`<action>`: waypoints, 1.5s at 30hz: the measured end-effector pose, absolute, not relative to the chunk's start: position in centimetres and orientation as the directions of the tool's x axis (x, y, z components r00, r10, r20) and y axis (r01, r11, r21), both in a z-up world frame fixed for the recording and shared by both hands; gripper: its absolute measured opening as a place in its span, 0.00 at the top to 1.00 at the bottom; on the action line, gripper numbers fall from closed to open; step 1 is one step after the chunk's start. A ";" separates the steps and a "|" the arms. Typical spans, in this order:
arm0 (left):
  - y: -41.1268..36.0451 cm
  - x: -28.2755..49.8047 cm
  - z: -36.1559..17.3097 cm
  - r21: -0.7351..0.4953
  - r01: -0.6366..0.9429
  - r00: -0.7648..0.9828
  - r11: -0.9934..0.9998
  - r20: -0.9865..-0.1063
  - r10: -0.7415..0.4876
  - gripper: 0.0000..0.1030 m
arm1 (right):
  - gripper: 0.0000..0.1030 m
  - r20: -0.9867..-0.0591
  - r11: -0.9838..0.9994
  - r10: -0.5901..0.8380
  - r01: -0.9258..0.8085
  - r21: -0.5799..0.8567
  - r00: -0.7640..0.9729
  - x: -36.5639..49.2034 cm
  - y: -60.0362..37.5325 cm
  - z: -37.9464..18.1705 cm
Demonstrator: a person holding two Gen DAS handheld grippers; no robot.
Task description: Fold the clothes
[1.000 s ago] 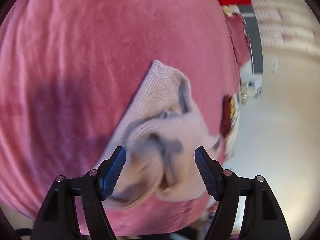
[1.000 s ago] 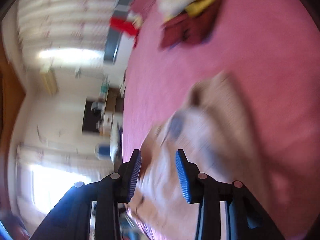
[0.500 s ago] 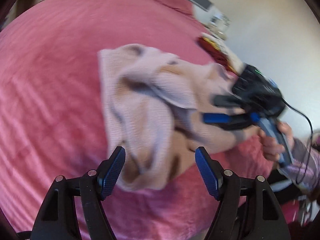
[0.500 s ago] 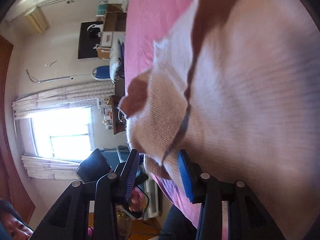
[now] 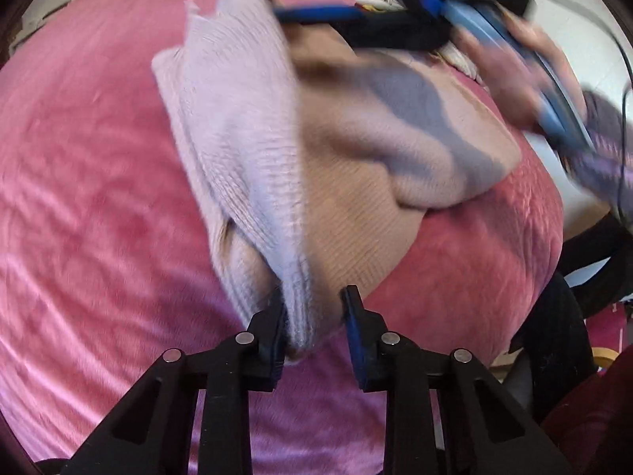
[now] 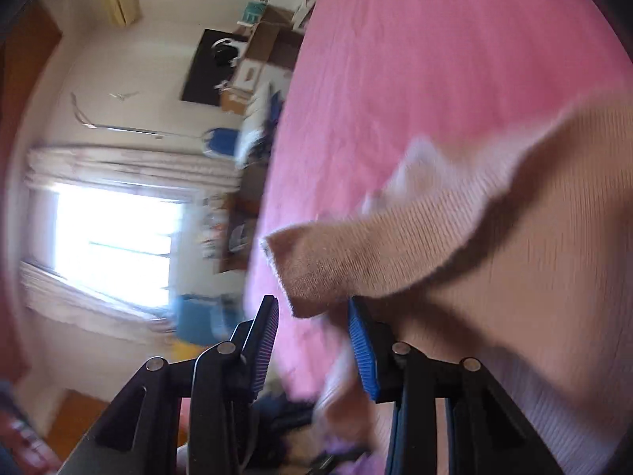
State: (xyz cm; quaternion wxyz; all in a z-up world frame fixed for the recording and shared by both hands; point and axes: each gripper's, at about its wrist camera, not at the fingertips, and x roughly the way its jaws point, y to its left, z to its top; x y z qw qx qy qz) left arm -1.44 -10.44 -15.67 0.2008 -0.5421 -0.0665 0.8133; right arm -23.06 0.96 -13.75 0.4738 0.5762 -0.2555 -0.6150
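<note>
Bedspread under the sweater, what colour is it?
Pink bedspread, clearest in the left wrist view.

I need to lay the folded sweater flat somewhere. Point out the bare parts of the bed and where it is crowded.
Bare pink blanket lies wide open left of the sweater. A narrower bare strip runs between the sweater's lower edge and the bed's near edge. Crowded: the top right, where the right tool and hand work over the sweater.

The left gripper (image 5: 312, 322) is closing its fingers (image 5: 353, 326) on a ribbed fold of the pale knit sweater (image 5: 253, 150), which lies on the pink bed (image 5: 87, 198). At top right, blurred, the right gripper (image 5: 316, 14) seems to pinch the sweater's far edge.
</note>
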 end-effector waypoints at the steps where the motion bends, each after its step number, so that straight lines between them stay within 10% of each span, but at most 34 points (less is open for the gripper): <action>1: -10.5 -1.4 -15.7 -0.321 -0.259 -0.325 -0.911 -0.859 0.395 0.73 | 0.63 -0.514 -0.466 -0.854 0.322 0.824 0.081 -24.0 0.1 -13.3; 12: -17.8 -2.1 -16.5 -0.605 0.067 -0.294 -0.793 -0.772 0.564 0.72 | 0.63 -0.533 -0.462 -0.844 0.421 0.781 0.062 -21.9 3.7 -9.4; 21: -17.8 0.1 -10.2 -0.476 0.040 -0.413 -0.879 -0.809 0.419 0.63 | 0.62 -0.642 -0.662 -0.749 0.199 0.723 -0.162 -19.5 22.9 -13.6; 32: -14.3 -10.8 -11.4 -0.494 0.048 -0.428 -0.868 -0.796 0.429 0.55 | 0.59 -0.445 -0.455 -0.880 0.028 0.890 -0.165 -30.1 27.4 -17.2; 45: -15.8 -9.6 -10.9 -0.494 0.070 -0.462 -0.867 -0.786 0.411 0.55 | 0.60 -0.657 -0.738 -0.654 0.126 0.663 -0.375 -28.2 36.6 -11.6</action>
